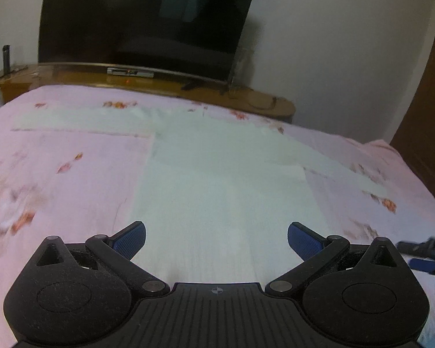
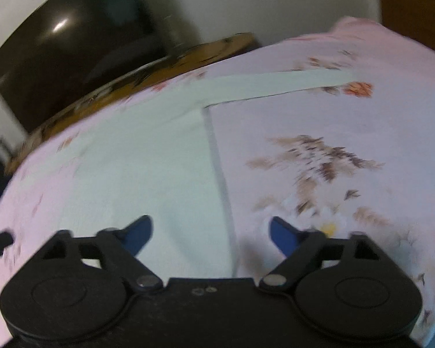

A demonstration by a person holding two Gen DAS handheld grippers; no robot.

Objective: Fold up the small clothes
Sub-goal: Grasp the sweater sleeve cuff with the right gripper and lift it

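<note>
A pale mint-white long-sleeved garment [image 1: 223,191] lies flat on a pink floral bedsheet [image 1: 66,179], sleeves spread to both sides. My left gripper [image 1: 216,239] is open and empty, low over the garment's near hem. In the right wrist view the garment [image 2: 136,168] fills the left half, with its side edge [image 2: 220,174] running down the middle and one sleeve [image 2: 275,85] stretched to the right. My right gripper [image 2: 211,233] is open and empty, straddling that side edge near the hem. The right gripper also shows at the left wrist view's right edge [image 1: 426,256].
A dark TV [image 1: 148,20] stands on a wooden cabinet [image 1: 159,84] beyond the bed's far edge. A brown door [image 1: 429,116] is at the right. The pink bedsheet [image 2: 348,159] spreads to the right of the garment. White walls are behind.
</note>
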